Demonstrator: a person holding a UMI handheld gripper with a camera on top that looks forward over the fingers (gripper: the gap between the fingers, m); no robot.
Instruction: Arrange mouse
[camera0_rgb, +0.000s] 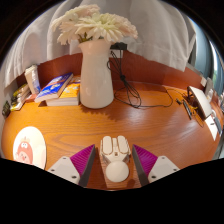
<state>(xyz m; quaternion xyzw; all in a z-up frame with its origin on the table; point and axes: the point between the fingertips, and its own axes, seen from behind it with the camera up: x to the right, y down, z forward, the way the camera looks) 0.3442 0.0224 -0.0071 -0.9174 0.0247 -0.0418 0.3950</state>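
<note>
Gripper (116, 168) fingers spread, white mouse (116, 158) between pads, gaps either side, resting on wooden desk (150, 125). Likely grasp stage; next: close on mouse flanks squarely.

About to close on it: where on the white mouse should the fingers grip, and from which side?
Grip the white mouse across its two long flanks, coming from its rear end. It lies lengthwise between the open gripper fingers, on the table, with gaps at both sides.

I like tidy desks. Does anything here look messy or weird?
Nothing looks spilled or broken. The white mouse sits straight on the desk between the open fingers. The vase stands upright, though a black cable trails loosely beside it.
</note>
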